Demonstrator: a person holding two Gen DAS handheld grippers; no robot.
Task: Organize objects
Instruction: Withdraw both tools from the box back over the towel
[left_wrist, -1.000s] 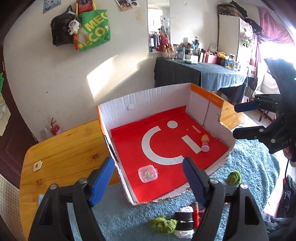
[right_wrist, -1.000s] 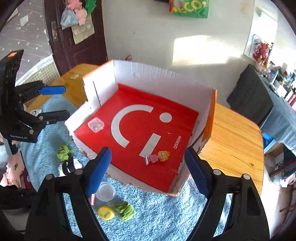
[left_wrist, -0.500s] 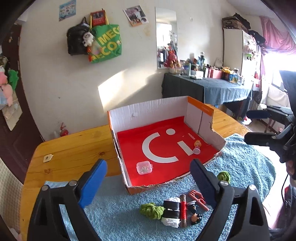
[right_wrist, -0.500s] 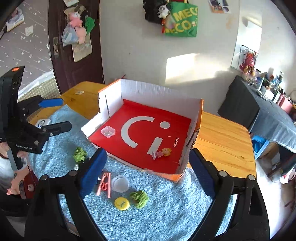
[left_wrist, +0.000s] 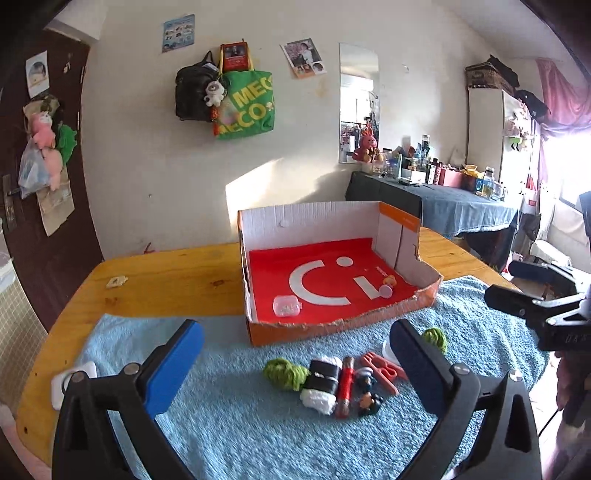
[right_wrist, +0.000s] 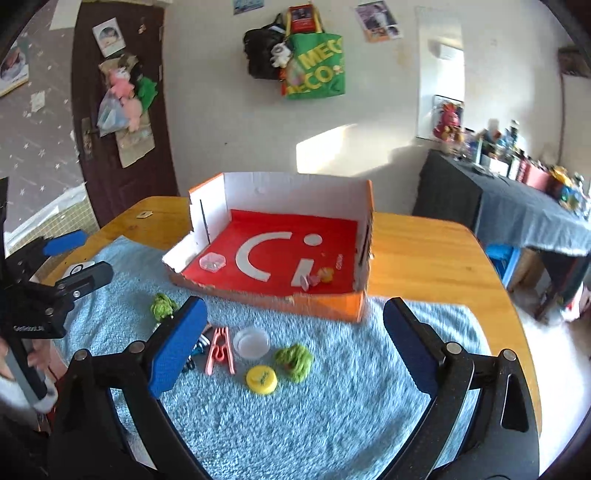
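An open cardboard box (left_wrist: 402, 236) (right_wrist: 207, 214) with a red floor stands at the far edge of a blue towel (left_wrist: 221, 424) (right_wrist: 332, 406). In it lie a small clear case (left_wrist: 286, 305) (right_wrist: 212, 262) and a little doll (left_wrist: 388, 286) (right_wrist: 321, 275). On the towel in front lie green yarn balls (left_wrist: 282, 373) (right_wrist: 295, 360), a black-and-white roll (left_wrist: 321, 384), a red tube (left_wrist: 345, 384), a pink clip (left_wrist: 382, 371) (right_wrist: 219, 349), a clear lid (right_wrist: 252, 342) and a yellow cap (right_wrist: 261, 379). My left gripper (left_wrist: 295, 373) and right gripper (right_wrist: 291, 343) are open and empty above the towel.
The towel lies on a wooden table (left_wrist: 166, 280) (right_wrist: 424, 258). A white square object (left_wrist: 62, 380) sits at the towel's left edge. A dark-clothed side table (left_wrist: 443, 203) with bottles stands at the back right. Bags hang on the wall (left_wrist: 243, 107).
Both grippers have pulled back and away from the box. The box looks smaller now and the loose items on the towel have come into view. Both stay open.
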